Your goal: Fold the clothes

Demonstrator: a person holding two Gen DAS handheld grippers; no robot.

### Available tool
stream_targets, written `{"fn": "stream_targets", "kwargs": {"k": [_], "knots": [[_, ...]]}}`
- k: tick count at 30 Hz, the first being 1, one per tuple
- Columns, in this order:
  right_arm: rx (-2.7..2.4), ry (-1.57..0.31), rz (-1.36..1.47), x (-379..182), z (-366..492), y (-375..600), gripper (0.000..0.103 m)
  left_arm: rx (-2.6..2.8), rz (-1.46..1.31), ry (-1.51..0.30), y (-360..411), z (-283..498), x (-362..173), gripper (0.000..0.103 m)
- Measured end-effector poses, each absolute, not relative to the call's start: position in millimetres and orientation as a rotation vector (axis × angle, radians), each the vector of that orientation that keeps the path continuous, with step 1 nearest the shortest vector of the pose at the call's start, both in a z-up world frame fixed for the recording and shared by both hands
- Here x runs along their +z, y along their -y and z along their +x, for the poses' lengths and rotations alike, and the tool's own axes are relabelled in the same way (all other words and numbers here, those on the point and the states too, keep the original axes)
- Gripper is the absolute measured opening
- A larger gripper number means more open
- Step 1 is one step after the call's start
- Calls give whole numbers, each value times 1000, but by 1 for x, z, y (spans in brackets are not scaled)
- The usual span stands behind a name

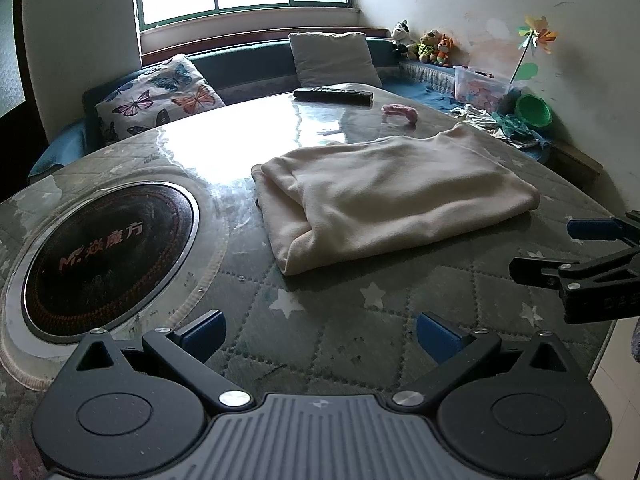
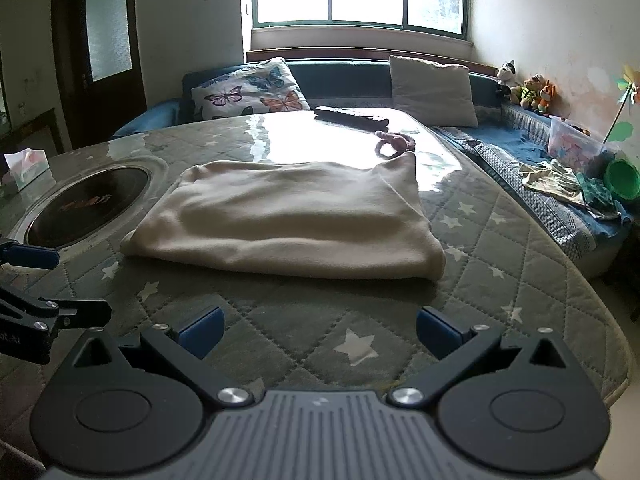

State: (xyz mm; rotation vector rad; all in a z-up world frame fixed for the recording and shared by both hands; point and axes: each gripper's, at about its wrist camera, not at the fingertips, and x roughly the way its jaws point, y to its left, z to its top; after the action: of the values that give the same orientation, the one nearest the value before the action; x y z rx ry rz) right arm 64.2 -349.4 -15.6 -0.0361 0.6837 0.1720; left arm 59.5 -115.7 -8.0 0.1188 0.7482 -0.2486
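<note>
On your far left the round cooktop [image 1: 108, 260] sits set into the desk [image 1: 360, 320], well apart from the work. Your left tool [image 1: 320, 334] hangs over the quilted cover with its blue pads spread wide, holding nothing and touching nothing. The cream garment [image 1: 392, 200] lies ahead of it and off to its right, already doubled into a thick rectangle, with its long axis running across your view from left to right. Its near folded edge faces you, and one far corner peaks up loosely beside the pink ring [image 2: 394, 142].

Further right, your right tool [image 2: 320, 332] is just as wide apart and just as empty, and it looks almost squarely at the garment's near edge. I judge this one the nearer of the two, so the coming grasp leans on it, while the left has to swing rightward to reach the left end. The remote [image 2: 352, 117] lies beyond, near the far rim, clear of any fold you make
</note>
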Motion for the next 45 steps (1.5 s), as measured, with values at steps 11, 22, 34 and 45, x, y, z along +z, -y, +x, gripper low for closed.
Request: {"fn": "stream_targets", "kwargs": {"k": [11, 22, 34, 45], "knots": [[169, -676, -44, -13, 59, 347, 103, -259, 119, -739, 118, 52, -7, 103], [171, -669, -45, -11, 53, 345, 103, -269, 119, -729, 120, 46, -5, 103], [175, -662, -46, -9, 48, 345, 103, -277, 120, -723, 122, 40, -5, 103], [180, -660, -45, -9, 44, 343, 103, -279, 120, -717, 123, 37, -3, 103]]}}
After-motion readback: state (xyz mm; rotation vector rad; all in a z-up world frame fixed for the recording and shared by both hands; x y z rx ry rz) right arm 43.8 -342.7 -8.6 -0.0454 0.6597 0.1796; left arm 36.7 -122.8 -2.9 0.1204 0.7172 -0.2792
